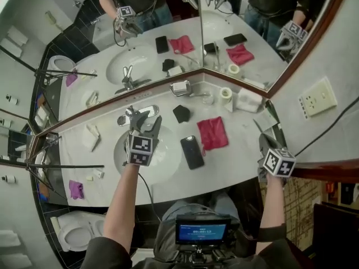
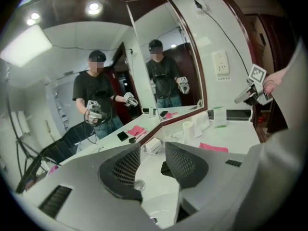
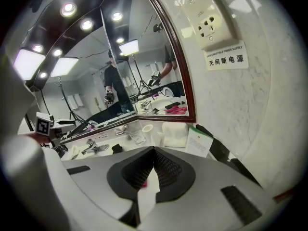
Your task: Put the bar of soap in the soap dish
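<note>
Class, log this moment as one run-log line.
left gripper: open, empty, over sink | right gripper: shut, empty | black bar: on counter, untouched | soap dish: at back corner

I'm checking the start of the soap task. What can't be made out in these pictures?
- Head view: the white block by the mirror is too small to call soap.
- Left gripper view: the black item is half hidden behind a pad of the left gripper.
- Head view: the sink's middle is covered by that gripper.
</note>
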Demonstrator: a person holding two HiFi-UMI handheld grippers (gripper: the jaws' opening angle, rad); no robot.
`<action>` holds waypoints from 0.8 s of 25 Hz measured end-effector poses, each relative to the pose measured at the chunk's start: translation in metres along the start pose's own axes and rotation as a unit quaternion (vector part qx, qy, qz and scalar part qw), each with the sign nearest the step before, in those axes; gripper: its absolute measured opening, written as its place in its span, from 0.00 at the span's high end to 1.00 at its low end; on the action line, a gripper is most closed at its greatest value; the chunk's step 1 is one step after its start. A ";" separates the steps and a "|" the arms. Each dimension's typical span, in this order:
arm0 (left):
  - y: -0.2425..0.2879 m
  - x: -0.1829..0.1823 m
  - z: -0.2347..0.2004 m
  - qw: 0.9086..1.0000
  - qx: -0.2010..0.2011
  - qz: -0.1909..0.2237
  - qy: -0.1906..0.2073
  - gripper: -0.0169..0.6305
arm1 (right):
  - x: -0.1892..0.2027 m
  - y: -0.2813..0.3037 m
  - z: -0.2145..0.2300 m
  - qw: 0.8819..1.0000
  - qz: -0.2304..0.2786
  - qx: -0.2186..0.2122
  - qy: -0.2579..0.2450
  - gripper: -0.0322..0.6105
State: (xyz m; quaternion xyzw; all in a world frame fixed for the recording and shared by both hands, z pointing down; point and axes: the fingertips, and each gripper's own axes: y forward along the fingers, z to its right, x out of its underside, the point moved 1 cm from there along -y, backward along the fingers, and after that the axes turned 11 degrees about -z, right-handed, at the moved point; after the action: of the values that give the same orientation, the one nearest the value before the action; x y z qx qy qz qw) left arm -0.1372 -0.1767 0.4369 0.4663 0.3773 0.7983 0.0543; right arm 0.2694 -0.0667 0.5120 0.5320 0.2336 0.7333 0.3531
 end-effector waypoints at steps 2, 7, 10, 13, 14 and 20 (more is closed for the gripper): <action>0.029 0.000 0.002 0.998 0.005 -0.011 0.058 0.67 | 0.007 0.002 0.000 1.000 -0.004 0.000 0.005 0.92; 0.108 0.015 0.009 0.979 0.024 -0.056 0.193 0.53 | 0.023 0.018 -0.001 1.000 -0.008 -0.002 0.016 0.92; 0.149 0.022 0.010 0.963 0.019 -0.073 0.257 0.46 | 0.035 0.029 -0.005 1.000 -0.012 -0.005 0.020 0.92; 0.183 0.024 0.010 0.948 0.017 -0.082 0.308 0.42 | 0.044 0.037 -0.007 1.000 -0.013 -0.006 0.024 0.92; 0.194 0.025 0.010 0.944 0.022 -0.085 0.319 0.42 | 0.047 0.039 -0.007 1.000 -0.013 -0.006 0.025 0.92; 0.241 0.026 0.015 0.925 0.034 -0.094 0.367 0.42 | 0.063 0.046 0.002 0.999 -0.018 -0.001 0.028 0.92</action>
State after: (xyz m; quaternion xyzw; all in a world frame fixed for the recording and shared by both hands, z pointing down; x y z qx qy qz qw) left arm -0.0765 -0.3283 0.6170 0.1043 0.4396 0.8917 -0.0287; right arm 0.2473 -0.0481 0.5849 0.5068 0.2521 0.7415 0.3603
